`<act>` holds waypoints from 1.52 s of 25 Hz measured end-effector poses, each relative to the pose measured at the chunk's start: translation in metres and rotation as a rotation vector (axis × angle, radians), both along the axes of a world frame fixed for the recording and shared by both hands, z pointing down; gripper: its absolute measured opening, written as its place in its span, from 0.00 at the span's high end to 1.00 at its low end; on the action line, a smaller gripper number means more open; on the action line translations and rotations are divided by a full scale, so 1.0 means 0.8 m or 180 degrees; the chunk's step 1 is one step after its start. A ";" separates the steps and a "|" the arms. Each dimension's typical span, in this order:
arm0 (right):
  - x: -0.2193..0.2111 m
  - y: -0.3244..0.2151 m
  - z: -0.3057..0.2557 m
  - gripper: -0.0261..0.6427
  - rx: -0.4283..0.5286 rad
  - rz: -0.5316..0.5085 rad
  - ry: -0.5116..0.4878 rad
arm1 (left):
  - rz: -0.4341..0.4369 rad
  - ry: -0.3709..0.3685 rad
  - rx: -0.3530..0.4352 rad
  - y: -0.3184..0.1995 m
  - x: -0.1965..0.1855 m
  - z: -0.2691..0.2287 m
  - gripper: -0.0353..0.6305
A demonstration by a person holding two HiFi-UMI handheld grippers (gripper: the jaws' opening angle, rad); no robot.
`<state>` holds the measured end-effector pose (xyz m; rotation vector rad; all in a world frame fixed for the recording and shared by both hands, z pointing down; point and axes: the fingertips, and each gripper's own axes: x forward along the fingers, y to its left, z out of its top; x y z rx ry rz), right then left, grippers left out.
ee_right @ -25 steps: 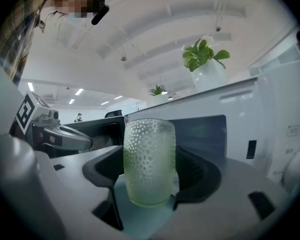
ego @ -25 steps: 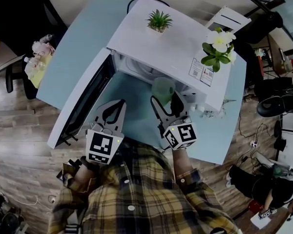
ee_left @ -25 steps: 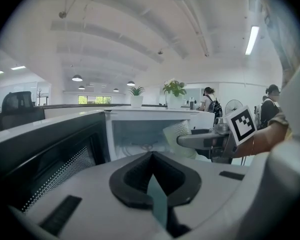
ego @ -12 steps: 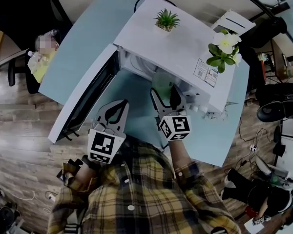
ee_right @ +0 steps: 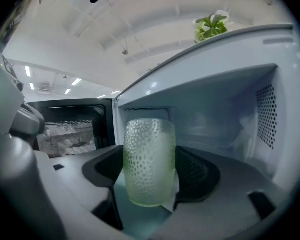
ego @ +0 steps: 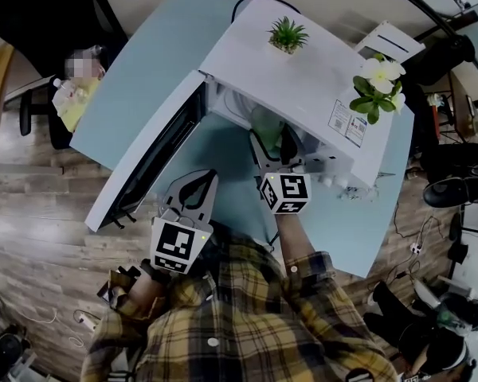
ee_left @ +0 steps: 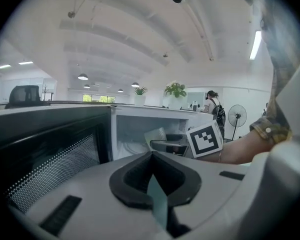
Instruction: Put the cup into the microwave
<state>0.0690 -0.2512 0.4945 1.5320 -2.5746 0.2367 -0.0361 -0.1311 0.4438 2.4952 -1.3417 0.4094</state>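
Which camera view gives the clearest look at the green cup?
The right gripper view: the dimpled cup fills the centre, upright, clamped by the right gripper. The head view shows only its top at the microwave mouth; the left gripper view shows a small sliver.

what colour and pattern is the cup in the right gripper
Pale green, with a dimpled, bumpy texture; the cup shows best in the right gripper view.

1. One microwave (ego: 303,78) is counted.
2. One cup (ee_right: 149,161) is counted.
3. Two grippers are counted: the left gripper (ego: 207,180) and the right gripper (ego: 272,138).
4. Two potted plants are counted in the head view: a spiky plant (ego: 287,34) at 1 o'clock and a white-flowered plant (ego: 376,86) at 2 o'clock.
5. One table (ego: 143,78) is counted.
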 end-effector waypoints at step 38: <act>0.010 -0.026 0.045 0.52 0.0083 0.0602 0.0128 | 0.0109 0.0128 -0.0060 0.013 0.005 0.019 0.96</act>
